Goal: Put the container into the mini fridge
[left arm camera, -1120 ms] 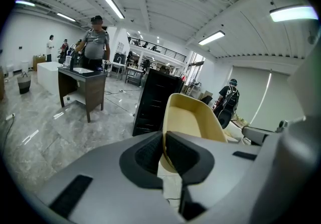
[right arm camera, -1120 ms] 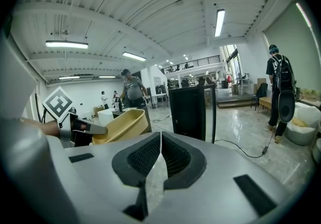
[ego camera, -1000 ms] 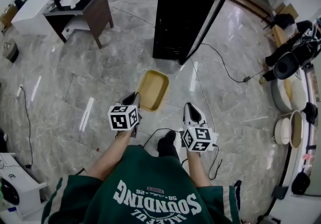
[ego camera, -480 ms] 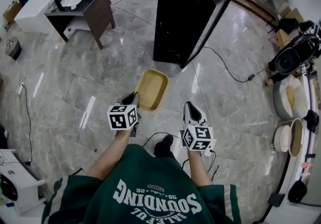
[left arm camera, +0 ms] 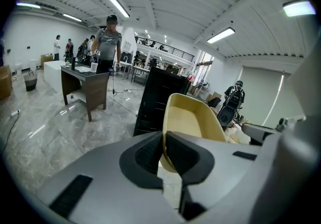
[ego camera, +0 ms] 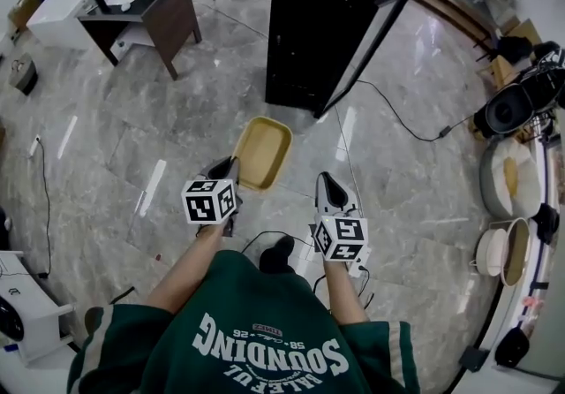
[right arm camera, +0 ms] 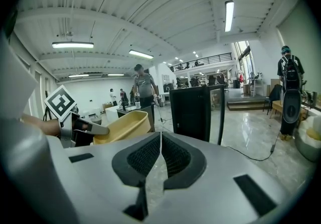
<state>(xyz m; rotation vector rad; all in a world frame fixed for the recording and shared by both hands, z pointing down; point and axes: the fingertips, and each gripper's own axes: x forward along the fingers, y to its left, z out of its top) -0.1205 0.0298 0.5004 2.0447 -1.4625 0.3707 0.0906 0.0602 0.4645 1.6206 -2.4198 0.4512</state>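
Note:
A yellow tub-shaped container (ego camera: 260, 152) hangs in the air over the floor, held by its near rim in my left gripper (ego camera: 231, 165), which is shut on it. In the left gripper view the rim of the container (left arm camera: 193, 117) is pinched between the two dark pads. The black mini fridge (ego camera: 318, 30) stands ahead on the floor with its door (ego camera: 364, 48) swung open to the right. My right gripper (ego camera: 325, 185) is shut and holds nothing; its view shows the container (right arm camera: 123, 126) at left and the fridge (right arm camera: 193, 112) ahead.
A black cable (ego camera: 402, 123) runs across the marble floor right of the fridge. A dark desk (ego camera: 154, 8) stands at the far left with a person behind it. Bags and bowls (ego camera: 508, 246) crowd the right edge. A white appliance (ego camera: 22, 313) sits at lower left.
I have stepped a little closer to the fridge, with both grippers and the container moving forward. The grip on the container is unchanged.

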